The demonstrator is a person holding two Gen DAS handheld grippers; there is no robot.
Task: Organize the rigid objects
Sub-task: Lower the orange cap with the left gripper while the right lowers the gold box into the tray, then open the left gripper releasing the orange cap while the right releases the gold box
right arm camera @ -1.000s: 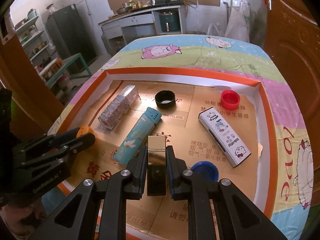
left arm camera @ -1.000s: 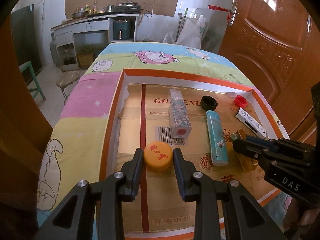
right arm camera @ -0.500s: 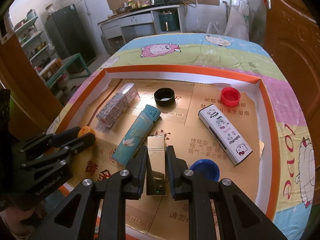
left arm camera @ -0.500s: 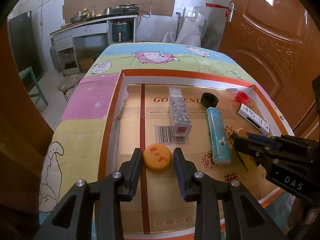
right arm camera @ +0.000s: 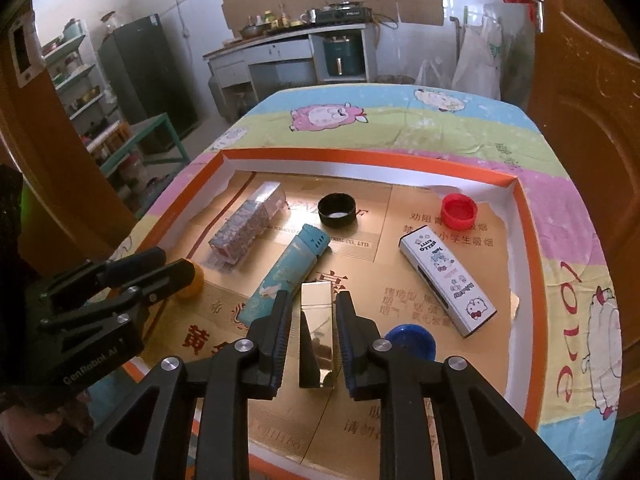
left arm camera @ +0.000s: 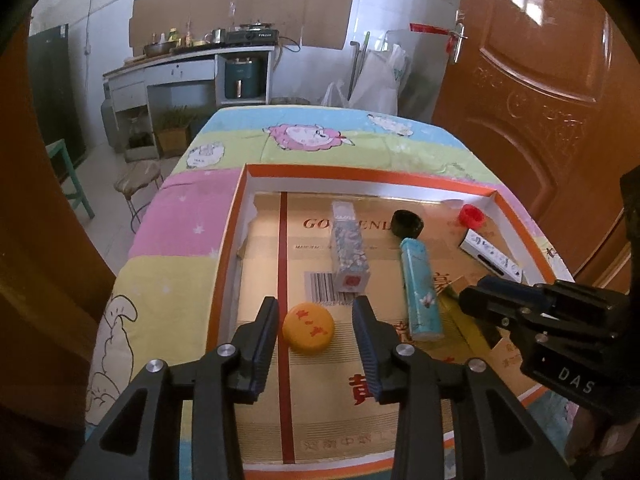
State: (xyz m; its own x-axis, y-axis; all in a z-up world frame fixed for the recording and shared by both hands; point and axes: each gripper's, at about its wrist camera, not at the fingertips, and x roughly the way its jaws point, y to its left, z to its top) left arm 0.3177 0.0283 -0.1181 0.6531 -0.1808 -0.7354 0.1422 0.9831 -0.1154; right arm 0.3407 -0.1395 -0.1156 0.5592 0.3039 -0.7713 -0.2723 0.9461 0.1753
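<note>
Both tongs have just been opening, freeing orange cap [left arm camera: 308, 329] and gold lighter [right arm camera: 316, 334].

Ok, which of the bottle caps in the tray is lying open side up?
The black cap near the tray's far wall: you can see into its hollow. The red cap, the blue cap and the orange cap show closed tops.

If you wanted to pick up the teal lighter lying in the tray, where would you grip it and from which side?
Grip the teal lighter at mid-length, across its long flat sides, coming down from above. It lies flat and slanted on the tray, narrow across but long, with clear floor either side of its upper half; the gold lighter crowds its near end.
</note>
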